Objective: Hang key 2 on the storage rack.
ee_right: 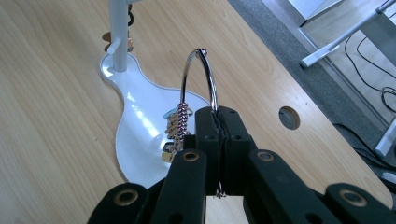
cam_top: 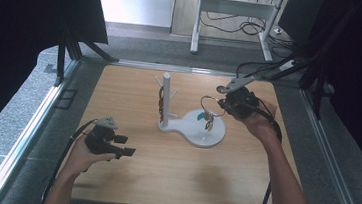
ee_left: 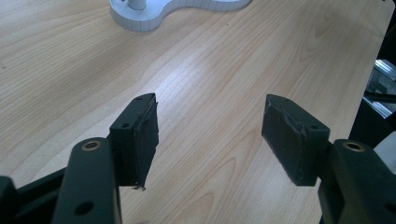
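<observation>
Nearest the person, the left gripper [cam_top: 125, 146] hangs low over the near-left part of the wooden table [cam_top: 181, 177], held in the left hand [cam_top: 83, 155], and its jaws are spread wide with nothing but bare wood between them, which you can see really clearly in the left gripper view. A bit further in, roughly mid-table, sits the white stand [cam_top: 197, 128], a flat blob-shaped base with a white post [cam_top: 166, 98] sticking up from its left lobe, short pegs poking off the post. Something dark and brownish hangs off the pegs, but it's too small for me to say what exactly. Over the stand's wider right lobe, the right gripper [ee_right: 219, 122] has its jaws pinched tight on a big metal key ring [ee_right: 201, 77], gripping it at the bottom of the loop so the ring stands up above the pads. A bunch of keys [ee_right: 175, 126] dangles off the ring's left side, hanging just above the white base, maybe touching it, hard to tell. In the high view the right hand [cam_top: 257, 122] comes in from the far right side, with the ring pointing back toward the post.
</observation>
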